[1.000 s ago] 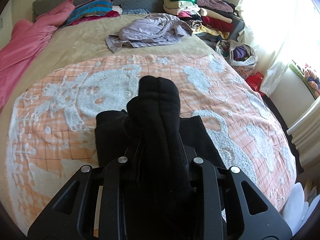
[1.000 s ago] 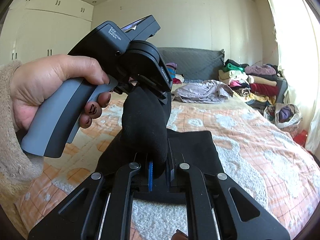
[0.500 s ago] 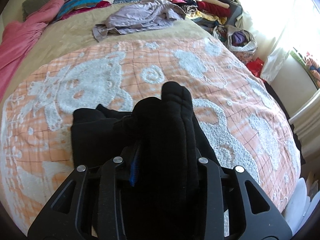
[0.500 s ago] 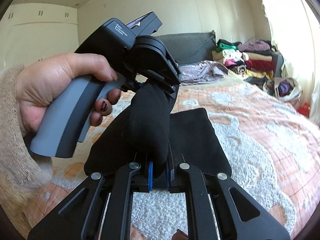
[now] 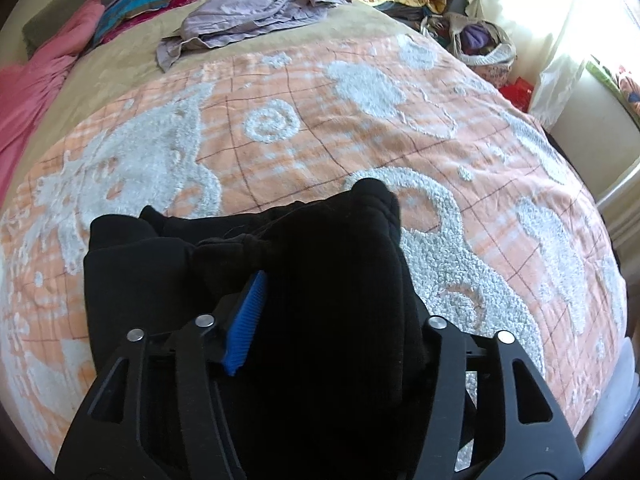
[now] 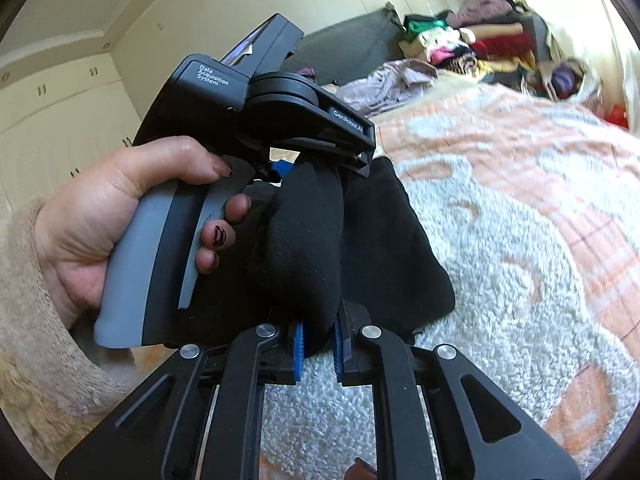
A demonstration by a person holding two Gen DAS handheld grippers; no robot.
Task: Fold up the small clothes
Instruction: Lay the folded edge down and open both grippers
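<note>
On the orange-and-white blanket (image 5: 360, 128) that covers the bed lies a black garment (image 5: 136, 280), partly folded, its flat part spread on the blanket near the foot of the bed while a thick rolled fold (image 6: 308, 240) of the same cloth is lifted between the two tools. The right gripper (image 6: 318, 346) is clamped on the lower end of that fold, its blue pads (image 6: 298, 346) pressed to either side of the cloth. The left gripper (image 6: 320, 156), seen from the right wrist view, takes the upper end of the fold from above; a hand (image 6: 108, 216) in a fuzzy beige sleeve (image 6: 24, 340) grips its grey handle. In the left wrist view the left gripper (image 5: 332, 300) has the black fold bunched between its fingers, with one blue pad (image 5: 246, 316) showing on the left and the other hidden under the cloth, so it appears closed on the garment, though the far finger cannot be seen. The fold stands tilted, off the blanket, and the rest of the garment trails down from it to the bed. Farther up the bed lie a crumpled lilac garment (image 5: 256, 12) and a pink cloth (image 5: 36, 92), well apart from the black one, and a stack of folded clothes (image 6: 472, 46) sits beyond the bed near the bright window.
</note>
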